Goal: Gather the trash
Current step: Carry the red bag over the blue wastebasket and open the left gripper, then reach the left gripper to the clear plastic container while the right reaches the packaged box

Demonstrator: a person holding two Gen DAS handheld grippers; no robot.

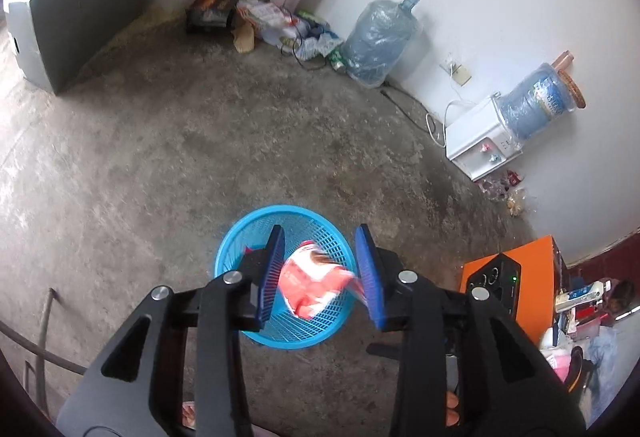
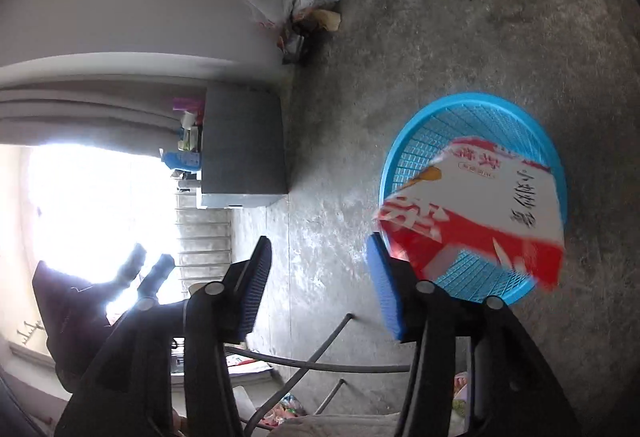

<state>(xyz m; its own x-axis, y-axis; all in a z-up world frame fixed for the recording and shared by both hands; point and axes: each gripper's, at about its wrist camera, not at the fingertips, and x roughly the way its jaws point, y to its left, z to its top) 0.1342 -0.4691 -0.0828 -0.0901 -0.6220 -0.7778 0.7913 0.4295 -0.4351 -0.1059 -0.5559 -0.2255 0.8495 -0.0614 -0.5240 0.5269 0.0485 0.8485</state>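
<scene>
A blue mesh basket (image 1: 224, 257) stands on the concrete floor; it also shows in the right wrist view (image 2: 472, 109). My left gripper (image 1: 320, 273) is open above it. A red and white wrapper (image 1: 312, 283) is blurred between the fingers, over the basket's inside, touching neither pad clearly. In the right wrist view the same wrapper (image 2: 480, 205) hangs over the basket. My right gripper (image 2: 318, 285) is open and empty, to the left of the basket, above bare floor.
A heap of bags and wrappers (image 1: 276, 25) lies in the far corner by a water jug (image 1: 376, 45). A dispenser with a jug (image 1: 492, 141) stands at the right wall. An orange box (image 1: 532, 269) is near right. A grey cabinet (image 1: 80, 21) stands left.
</scene>
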